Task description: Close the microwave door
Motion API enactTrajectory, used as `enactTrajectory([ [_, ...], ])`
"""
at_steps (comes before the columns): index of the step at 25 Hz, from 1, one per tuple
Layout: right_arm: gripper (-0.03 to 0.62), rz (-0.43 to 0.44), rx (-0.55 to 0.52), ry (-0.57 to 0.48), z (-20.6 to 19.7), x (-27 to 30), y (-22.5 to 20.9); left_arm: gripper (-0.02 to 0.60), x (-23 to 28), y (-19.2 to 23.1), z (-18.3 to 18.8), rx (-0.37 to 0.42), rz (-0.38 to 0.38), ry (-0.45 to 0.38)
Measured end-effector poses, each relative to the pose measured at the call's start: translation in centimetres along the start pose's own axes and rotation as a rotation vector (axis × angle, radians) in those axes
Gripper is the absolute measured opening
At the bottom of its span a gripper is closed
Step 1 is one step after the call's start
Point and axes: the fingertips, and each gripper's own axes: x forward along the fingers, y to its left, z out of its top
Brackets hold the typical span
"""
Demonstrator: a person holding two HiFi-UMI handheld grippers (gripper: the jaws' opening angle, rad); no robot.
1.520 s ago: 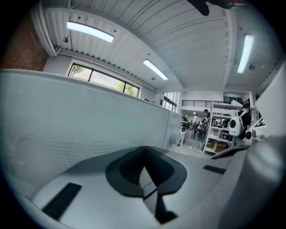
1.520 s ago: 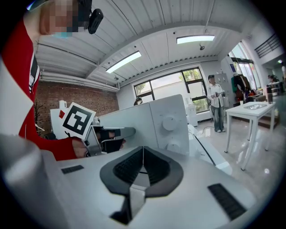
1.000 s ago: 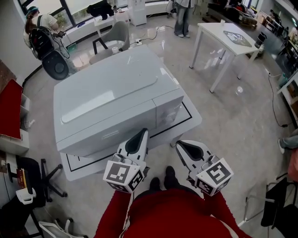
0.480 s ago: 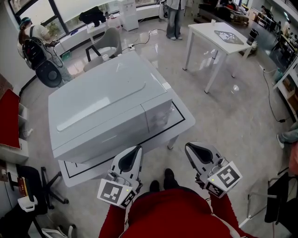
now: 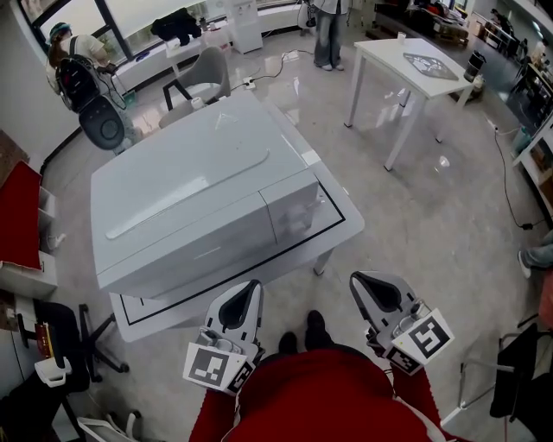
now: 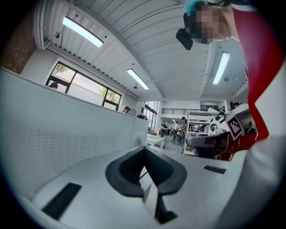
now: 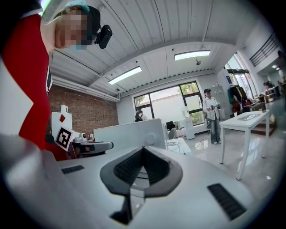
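Observation:
The white microwave [image 5: 199, 203] stands on a low white table [image 5: 341, 233], its door flush with the front. Both grippers hang close to my red-sleeved body, short of the table's near edge. My left gripper [image 5: 248, 288] is shut with nothing in it, its tip pointing at the microwave's front. In the left gripper view the microwave's perforated side [image 6: 62, 134] fills the left and the closed left gripper [image 6: 144, 151] holds nothing. My right gripper [image 5: 359, 281] is also shut and empty. Its own view shows the right gripper [image 7: 143, 150] level, with the microwave [image 7: 134, 132] ahead.
A white desk [image 5: 415, 65] stands at the back right and a grey chair [image 5: 207, 73] behind the microwave. One person with a backpack [image 5: 73, 65] is at the far left, another [image 5: 328, 26] at the back. A black office chair [image 5: 52, 341] sits at the near left.
Both grippers have drawn back from the microwave's front toward my body. The left tip, close against the door a second ago, now stands apart from it.

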Motion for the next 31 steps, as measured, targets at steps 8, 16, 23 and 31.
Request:
enactTrajectory([
  [8,0.012,0.004,-0.006,0.013,-0.1,-0.1,-0.6,0.008,0.3,-1.0,0.3,0.023,0.008,0.001],
  [16,0.012,0.026,0.006,0.025,-0.3,0.4,-0.9,0.009,0.5,-1.0,0.1,0.017,0.03,0.005],
  [23,0.012,0.061,0.007,0.043,-0.4,1.0,-0.8,0.009,0.9,-0.8,0.0,0.014,0.047,0.013],
  [31,0.012,0.079,0.007,0.054,-0.5,2.0,-1.0,0.009,1.4,-0.4,-0.4,0.005,0.055,0.022],
])
